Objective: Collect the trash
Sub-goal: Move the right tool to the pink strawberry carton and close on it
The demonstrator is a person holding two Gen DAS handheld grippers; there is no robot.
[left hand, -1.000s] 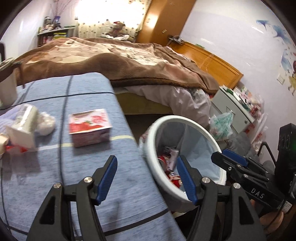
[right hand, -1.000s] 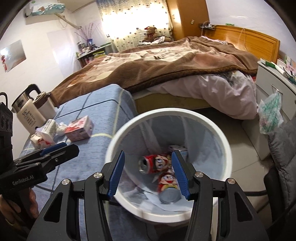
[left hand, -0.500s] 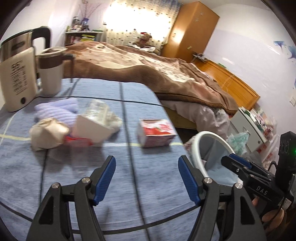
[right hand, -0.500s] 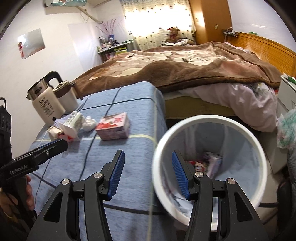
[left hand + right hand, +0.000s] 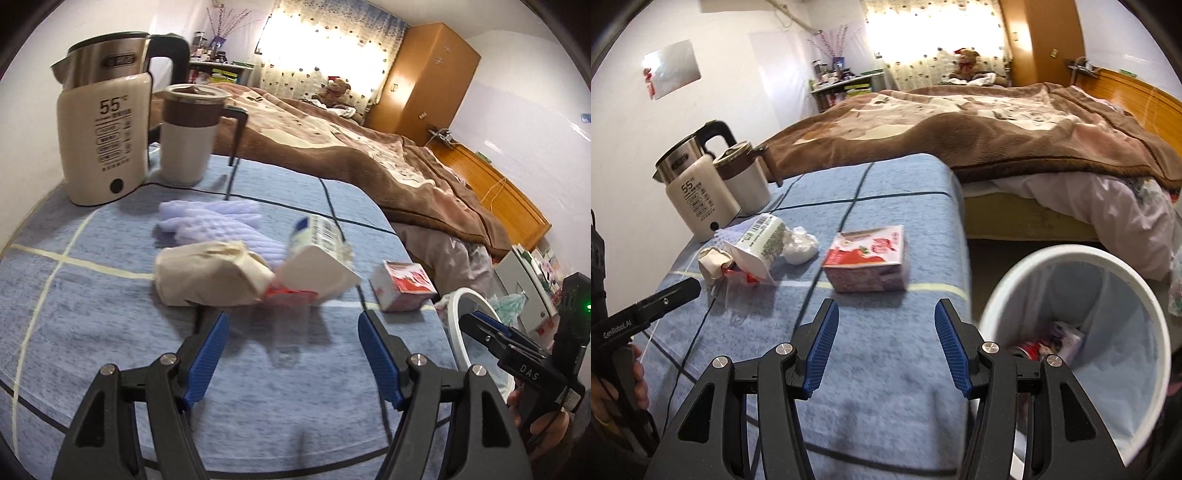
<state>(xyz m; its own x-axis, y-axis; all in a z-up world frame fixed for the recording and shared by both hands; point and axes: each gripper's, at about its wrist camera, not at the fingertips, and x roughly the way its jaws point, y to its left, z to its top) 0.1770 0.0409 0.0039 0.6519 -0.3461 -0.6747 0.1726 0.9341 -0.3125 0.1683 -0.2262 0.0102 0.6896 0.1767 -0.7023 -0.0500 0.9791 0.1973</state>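
**Litter on blue cloth, bin beside table**

On the blue checked tablecloth (image 5: 886, 369): steel-and-cream kettle (image 5: 105, 125) and lidded mug (image 5: 188, 136) at the far edge, lilac knitted gloves (image 5: 218, 225) just before them. Nearer, clustered and touching: crumpled beige paper (image 5: 207, 275), tipped white cup (image 5: 317, 266) over a red wrapper (image 5: 291, 293). Boxy pink strawberry carton (image 5: 868, 264) lying apart. Round white lined bin (image 5: 1100, 332) beside the table, cans inside. Left gripper (image 5: 291, 354) wide open, empty, facing the cluster. Right gripper (image 5: 884, 354) wide open, empty, facing the carton.
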